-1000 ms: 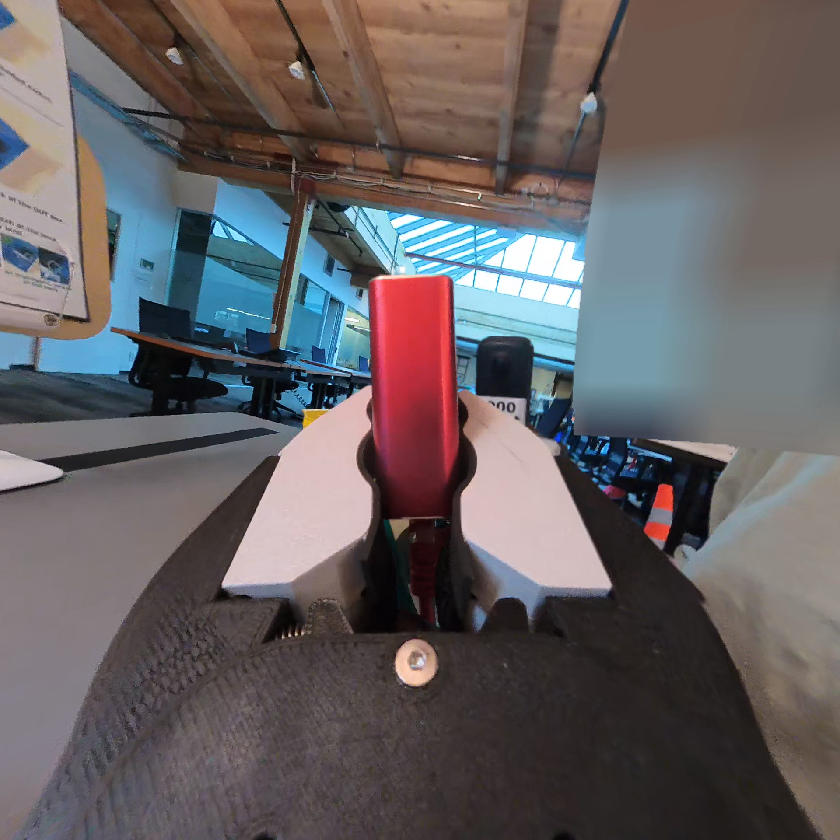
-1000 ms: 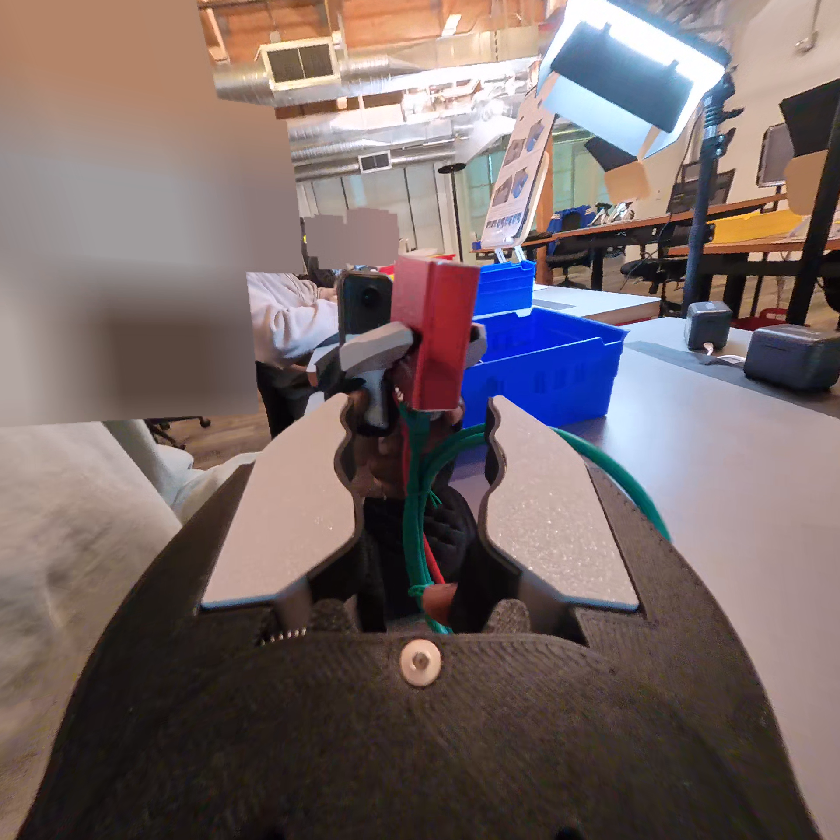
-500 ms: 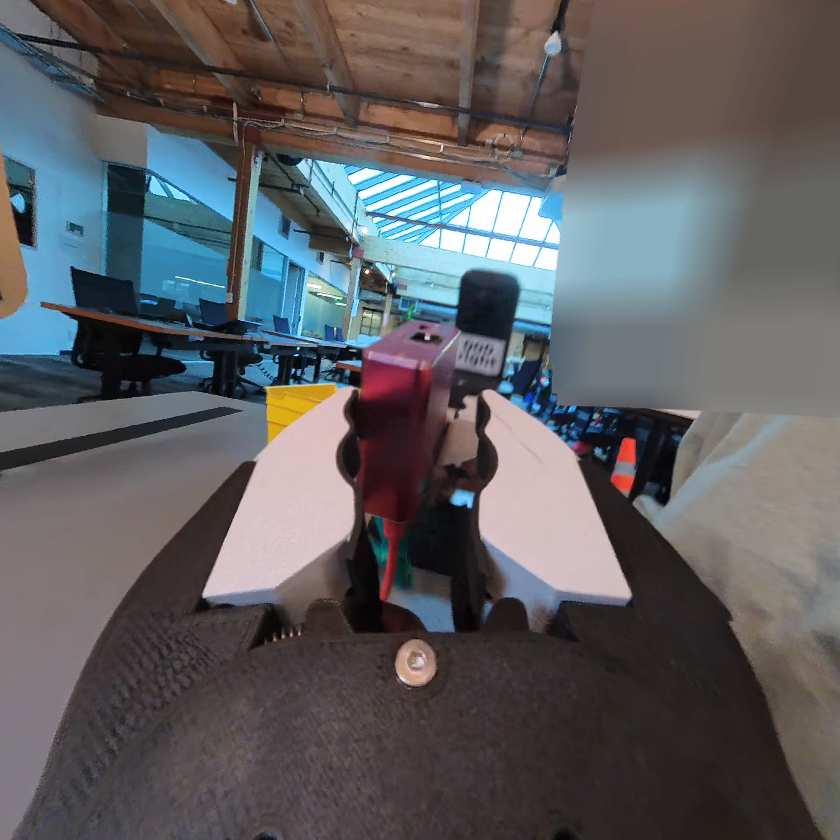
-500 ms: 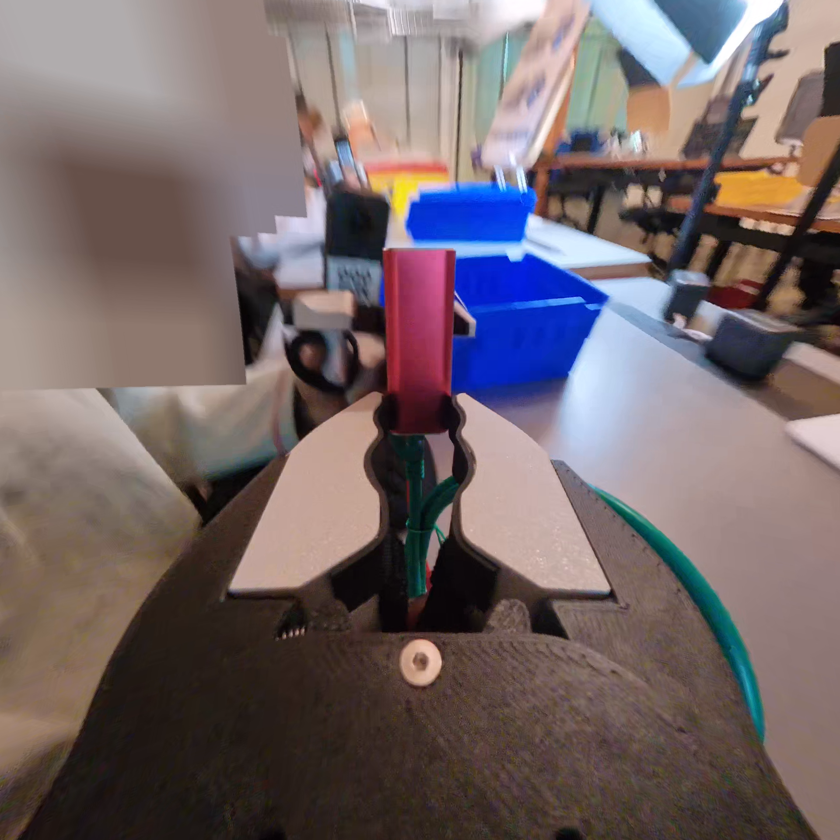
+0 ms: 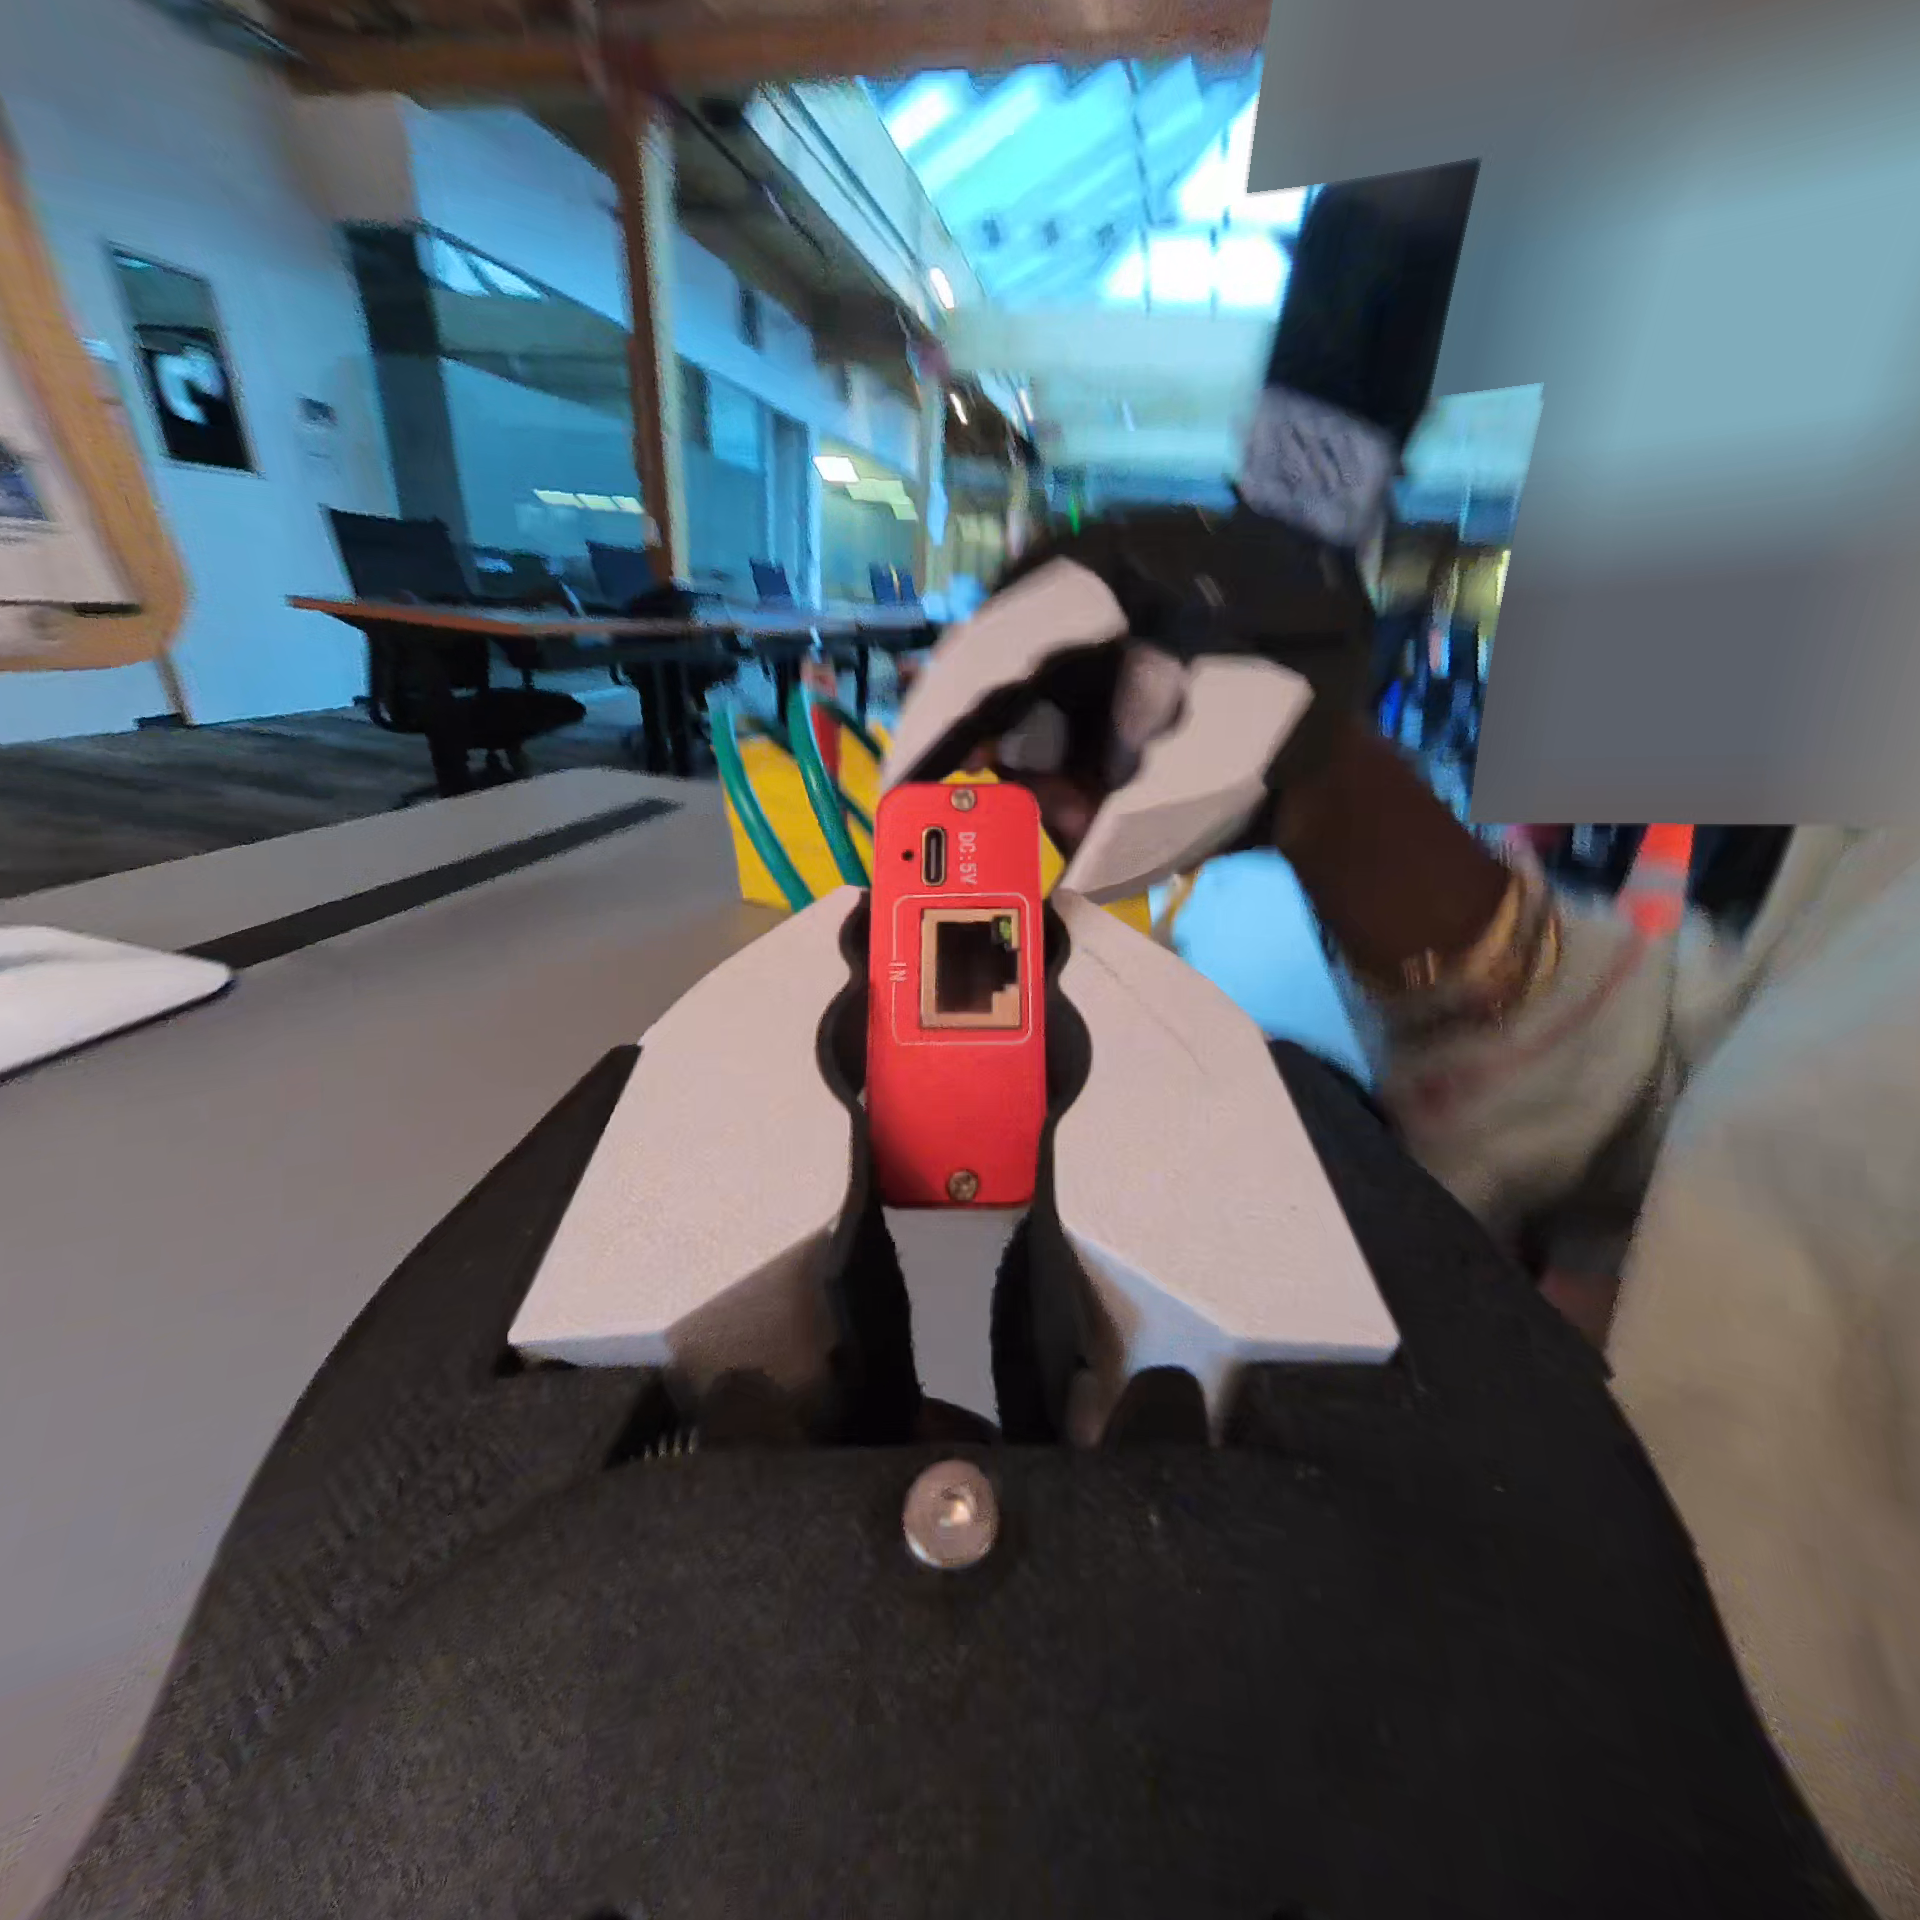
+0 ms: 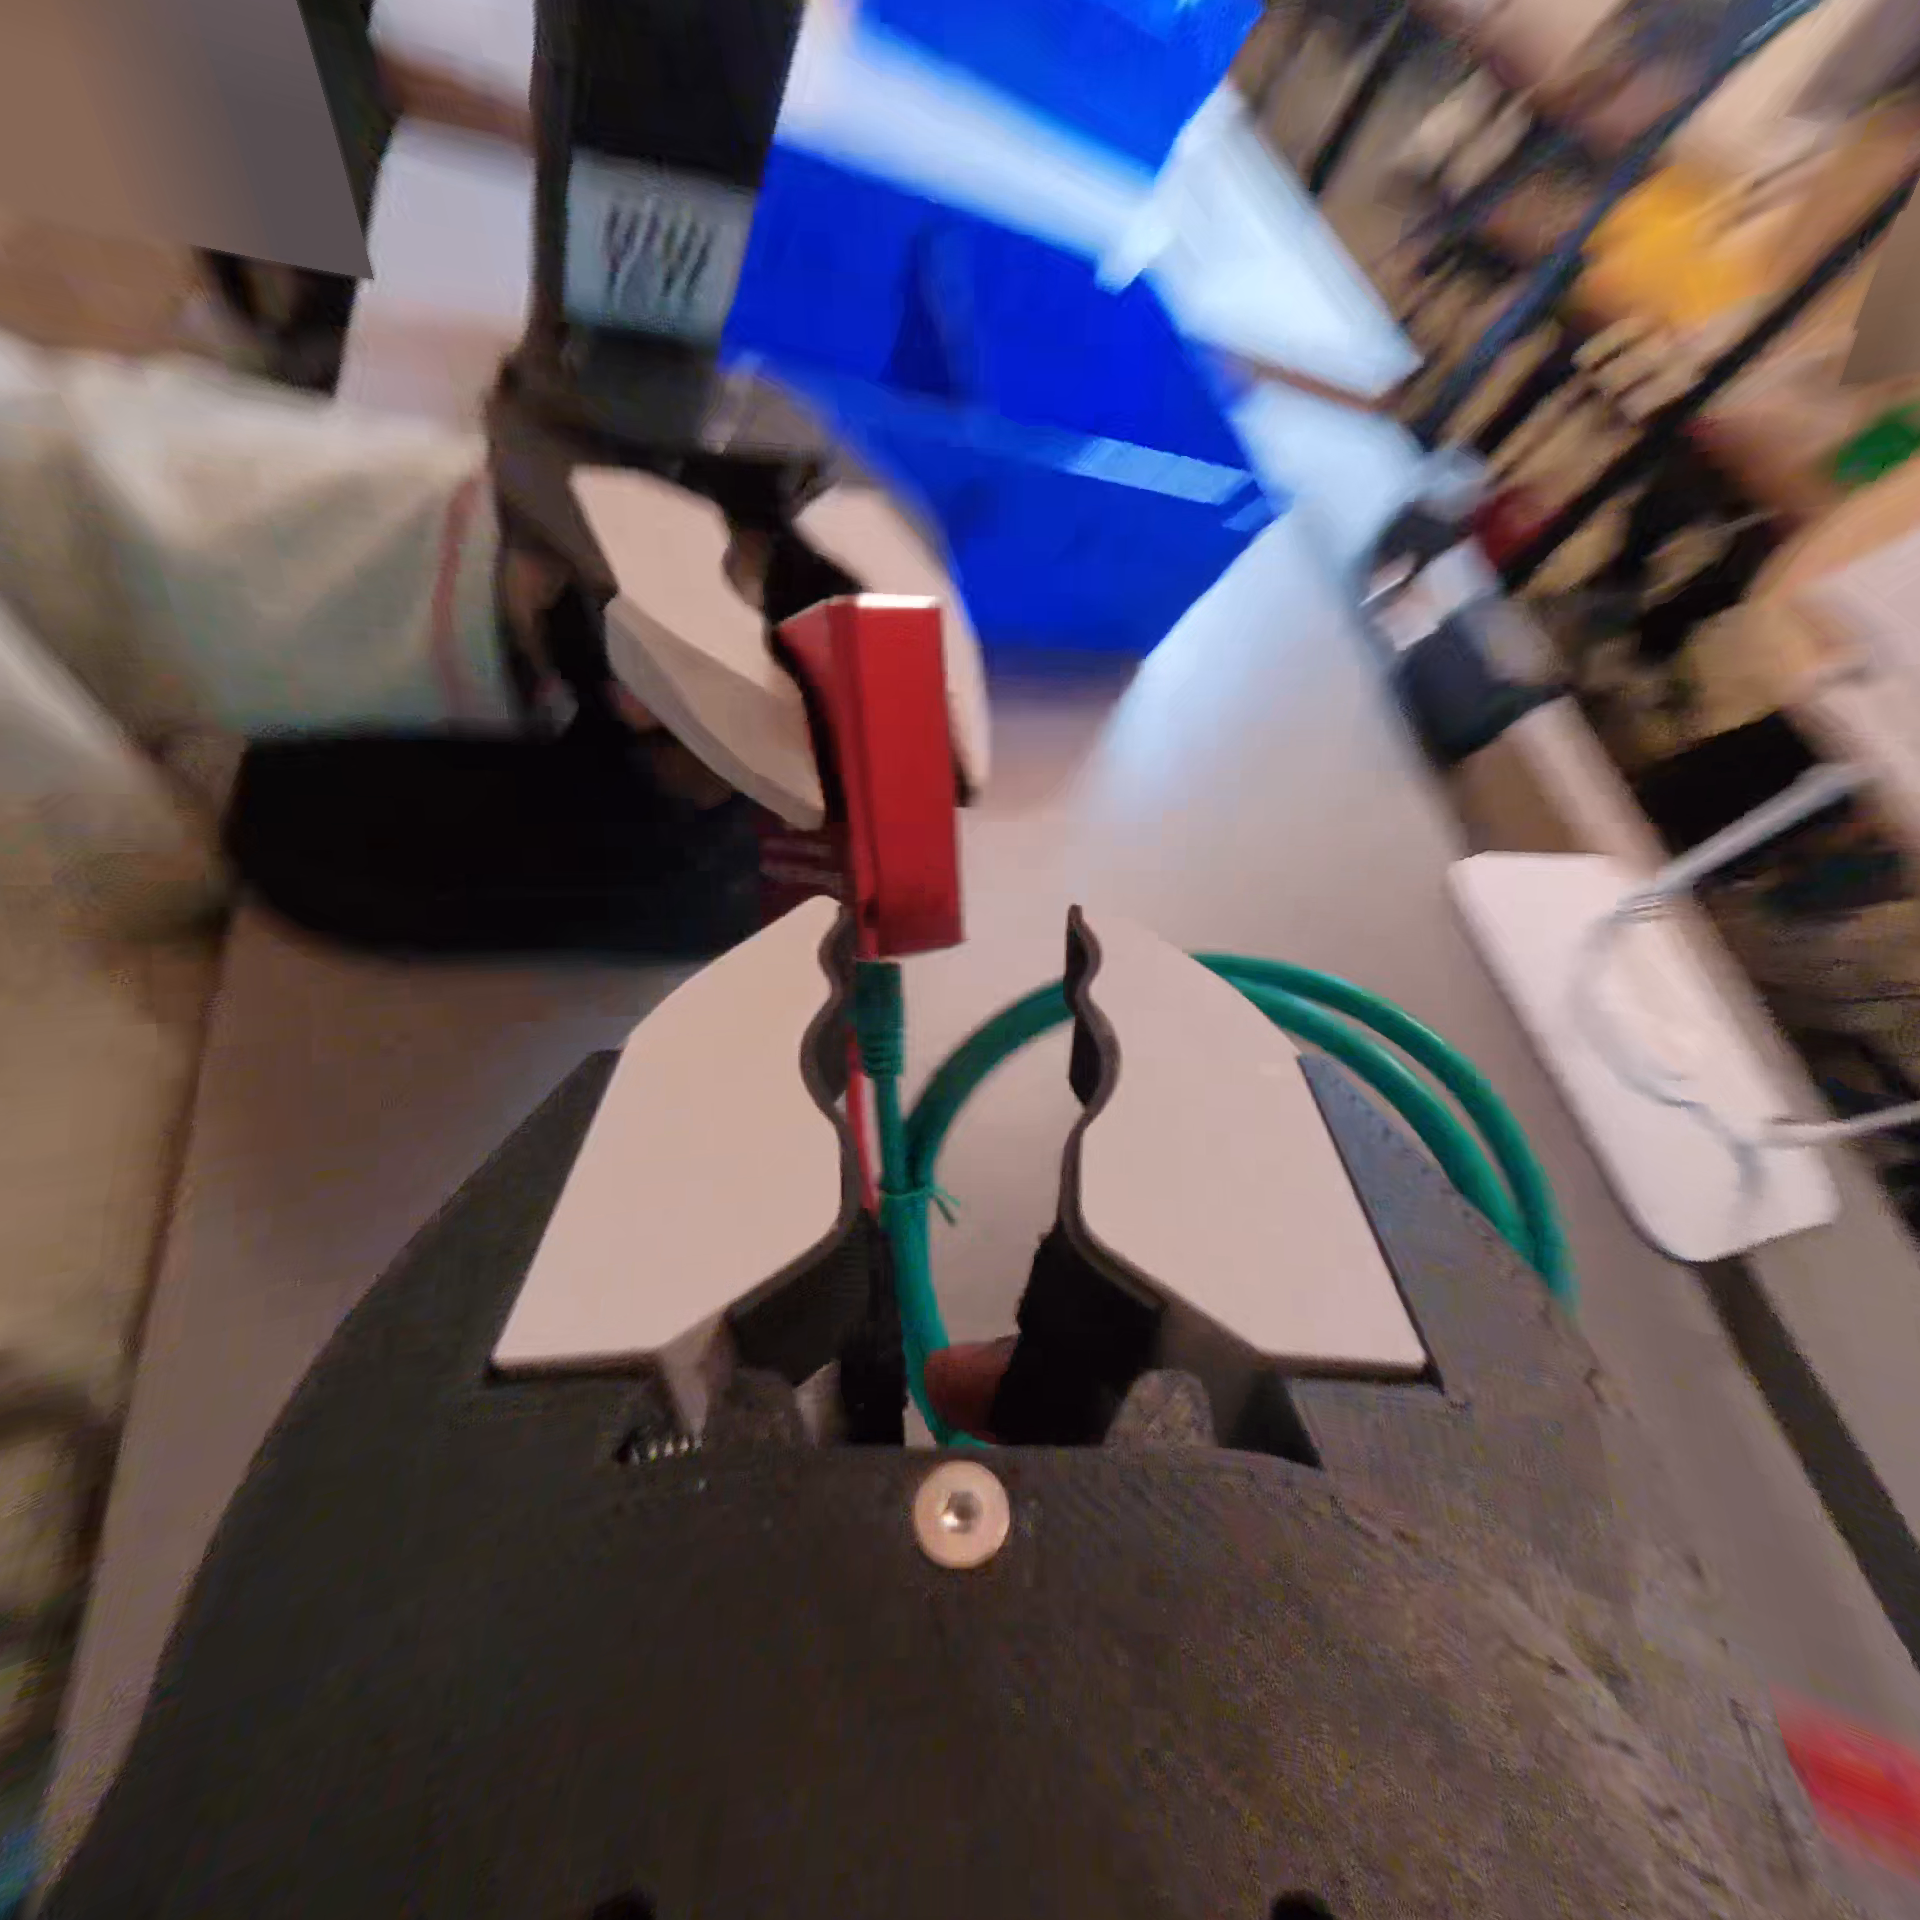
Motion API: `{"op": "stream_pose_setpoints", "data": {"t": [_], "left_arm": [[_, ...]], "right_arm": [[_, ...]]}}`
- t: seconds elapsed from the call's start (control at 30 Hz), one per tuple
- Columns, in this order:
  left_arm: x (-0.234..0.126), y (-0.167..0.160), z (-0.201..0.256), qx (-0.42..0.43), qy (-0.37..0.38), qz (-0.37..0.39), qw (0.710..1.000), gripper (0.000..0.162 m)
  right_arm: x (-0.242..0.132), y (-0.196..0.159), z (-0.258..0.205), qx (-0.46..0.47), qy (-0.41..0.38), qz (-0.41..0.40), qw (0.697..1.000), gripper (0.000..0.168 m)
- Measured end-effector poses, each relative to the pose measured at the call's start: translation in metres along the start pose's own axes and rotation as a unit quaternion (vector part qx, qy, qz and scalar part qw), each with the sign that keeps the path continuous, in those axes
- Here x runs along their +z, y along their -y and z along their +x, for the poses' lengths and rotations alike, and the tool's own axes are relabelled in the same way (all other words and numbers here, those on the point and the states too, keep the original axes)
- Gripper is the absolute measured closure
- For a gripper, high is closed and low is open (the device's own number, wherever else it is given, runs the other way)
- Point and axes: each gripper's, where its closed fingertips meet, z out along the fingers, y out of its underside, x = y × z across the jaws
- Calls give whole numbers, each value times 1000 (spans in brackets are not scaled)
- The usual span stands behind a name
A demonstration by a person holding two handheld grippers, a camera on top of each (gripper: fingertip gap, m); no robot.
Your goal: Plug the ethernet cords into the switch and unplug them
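L hand-held gripper [image 5: 954,1023]: your jaws clamp red switch [image 5: 956,997], empty port facing you.
R hand-held gripper [image 6: 951,925]: jaws apart, holding nothing.
Green cord [image 6: 883,1049]: plugged into switch's far end, loops over counter [image 6: 343,1081].
Nearby: blue bin [image 6: 997,416], white pad [image 6: 1621,1049].

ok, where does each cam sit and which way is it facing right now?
Left wrist view: on the left gripper, looking along its fingers, shut on the red switch, at the open right gripper and the person's wrist beyond.
Right wrist view: on the right gripper, fingers apart, looking over the green cord plugged into the switch, held by the left gripper; a sleeve shows.
Shared: switch, both grippers, green cord; they face each other.
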Motion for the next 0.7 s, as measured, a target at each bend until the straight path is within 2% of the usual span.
{"op": "stream_pose_setpoints", "data": {"t": [0.07,0.1,0.17,0.2,0.27,0.33,0.4,0.43,0.53,0.57,0.63,0.7], "left_arm": [[-15,23,-27,-90,47,89,991,134],[-24,30,-41,-131,66,126,981,134],[-38,37,-57,-188,83,181,962,134],[-40,39,-59,-202,82,195,956,134],[-40,41,-57,-221,71,208,950,134],[-39,42,-58,-222,78,215,948,134],[-41,47,-59,-221,84,233,943,134],[-43,51,-61,-219,91,247,939,134],[-54,66,-64,-216,107,302,922,134],[-58,69,-65,-208,115,313,920,134],[-61,73,-63,-223,103,338,908,134],[-55,68,-60,-252,82,335,904,133]], "right_arm": [[-19,23,14,42,-67,116,990,131],[-29,32,14,78,-74,178,978,138],[-38,43,2,174,-36,288,941,153],[-35,42,-6,239,2,323,916,154],[-13,34,-29,376,115,352,850,147],[15,28,-47,504,213,350,760,135],[30,32,-51,581,272,365,675,131],[39,32,-54,599,272,361,661,126],[69,25,-66,613,218,320,689,103],[70,26,-62,614,200,335,686,104],[59,27,-36,611,138,412,661,102],[50,26,-18,584,90,449,670,100]]}}
